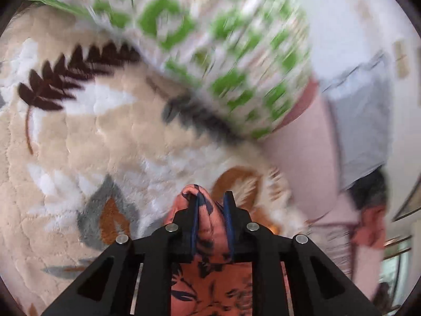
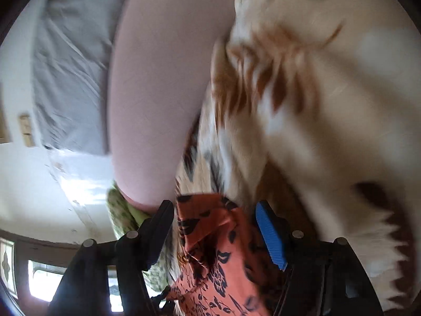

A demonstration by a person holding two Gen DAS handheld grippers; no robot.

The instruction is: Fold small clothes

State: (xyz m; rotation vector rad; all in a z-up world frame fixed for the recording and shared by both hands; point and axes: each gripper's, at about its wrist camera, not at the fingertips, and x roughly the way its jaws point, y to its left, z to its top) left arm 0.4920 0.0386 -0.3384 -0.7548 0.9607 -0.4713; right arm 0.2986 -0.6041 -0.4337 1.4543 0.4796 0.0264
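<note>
A: Where's the orange garment (image 1: 208, 268)?
B: On the leaf blanket (image 1: 79, 137), near the pink pillow (image 1: 302, 163). Left hand-held gripper (image 1: 211, 210) barely pinches it; right hand-held gripper (image 2: 214, 226) gapes, cloth loose.
A: Risk?
B: The fold probably slumps once unpinned.

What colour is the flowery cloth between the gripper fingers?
The thin floral cloth is orange with dark navy flowers and leaves, clearest in the right wrist view.

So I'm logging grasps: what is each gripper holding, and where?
Left gripper pinches a bunched fold of the orange floral garment. Right gripper stands open, cloth loose between its fingers.
</note>
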